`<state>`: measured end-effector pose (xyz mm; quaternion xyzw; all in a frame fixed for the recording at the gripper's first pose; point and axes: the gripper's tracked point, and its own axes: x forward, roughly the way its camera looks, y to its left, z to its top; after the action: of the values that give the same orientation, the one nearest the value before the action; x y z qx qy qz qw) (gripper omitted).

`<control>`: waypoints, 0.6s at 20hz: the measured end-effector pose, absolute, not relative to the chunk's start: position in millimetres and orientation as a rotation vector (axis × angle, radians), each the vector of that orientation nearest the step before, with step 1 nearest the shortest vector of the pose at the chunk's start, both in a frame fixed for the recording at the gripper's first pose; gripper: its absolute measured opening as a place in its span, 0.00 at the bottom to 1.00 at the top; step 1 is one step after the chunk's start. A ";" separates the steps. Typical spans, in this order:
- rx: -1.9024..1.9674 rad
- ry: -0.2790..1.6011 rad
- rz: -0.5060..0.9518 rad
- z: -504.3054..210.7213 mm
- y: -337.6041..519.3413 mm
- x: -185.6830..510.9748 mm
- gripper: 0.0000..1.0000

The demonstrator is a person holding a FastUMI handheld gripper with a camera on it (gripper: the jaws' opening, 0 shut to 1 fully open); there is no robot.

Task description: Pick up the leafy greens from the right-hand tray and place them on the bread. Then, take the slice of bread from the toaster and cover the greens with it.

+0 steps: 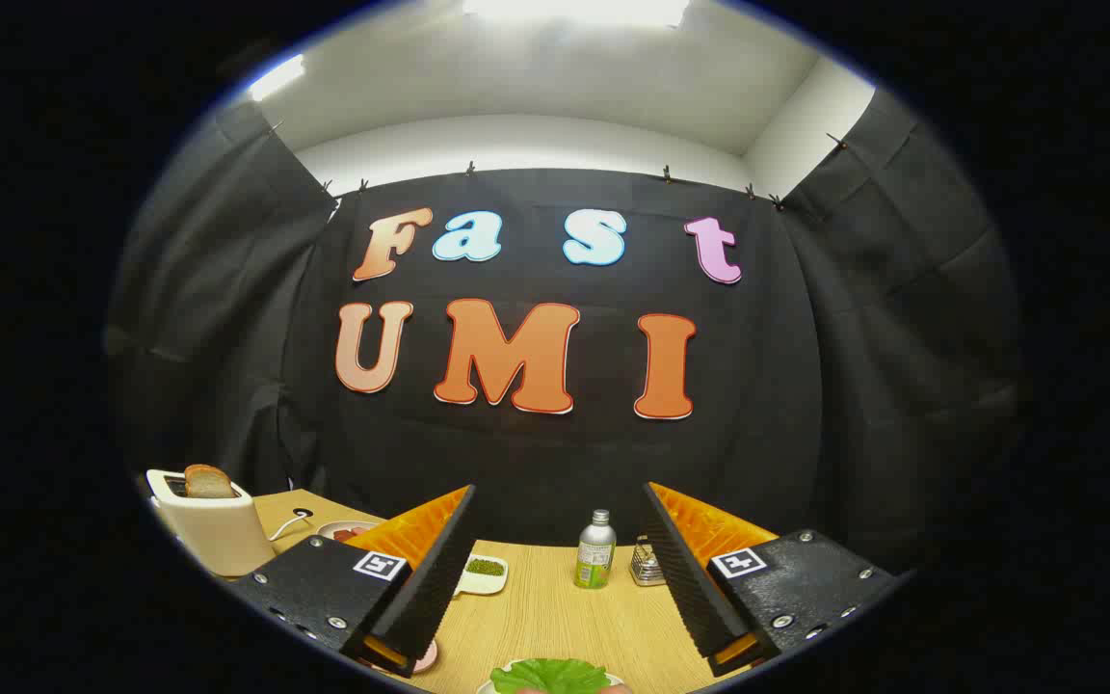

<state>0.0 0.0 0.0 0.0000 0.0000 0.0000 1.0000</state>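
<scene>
Gripper [560, 578] held level over the wooden table [555, 617], fingers spread wide, nothing between them; leafy greens [550, 675] low and near, just under the gap between the fingers, lying on what looks like a plate rim [492, 686], bread beneath not made out; judged already placed, though only the top of the leaf visible; slice of bread [208, 481] standing upright in the slot of the white toaster [213, 525], well off to the left beyond the left finger, upper half proud of the slot; likely next item to fetch. Handling, as judgement: slice light, dry, fairly stiff across its faces yet crumbly and easily dented; crust the firmer part; best taken on the exposed upper portion, fingers on the two broad faces, modest squeeze, straight lift to avoid scraping the slot; too hard a pinch apt to crush or tear it. Greens thin, limp, very light; liable to shift or stick if brushed while lowering the slice; flat, gentle lay-down advised. Also on table: small green-labelled bottle [594, 551] and a metal holder [647, 567] beyond the fingers; small dish of green bits [484, 569] just beside the left finger; cable [287, 525] trailing from toaster.
</scene>
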 end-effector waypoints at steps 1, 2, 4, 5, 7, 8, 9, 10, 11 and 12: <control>0.001 0.000 0.001 0.0 0.4 -0.5 0.99; 0.002 0.001 0.002 -0.6 1.3 0.1 0.99; 0.000 0.001 0.011 -0.9 4.8 -0.5 0.99; -0.002 0.001 0.013 -0.7 5.1 -0.5 0.99; -0.007 -0.001 0.013 0.3 7.5 1.2 0.99; -0.010 -0.002 0.015 1.0 8.8 1.0 0.99; -0.012 0.001 0.015 1.1 9.7 1.1 0.99; -0.012 0.003 0.014 0.3 10.6 1.7 0.99; -0.011 0.006 0.013 0.4 11.6 1.4 0.99; -0.008 0.007 0.013 0.7 12.5 1.0 0.99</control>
<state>1.0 12.5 0.7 -0.0042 0.0035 0.0065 1.0000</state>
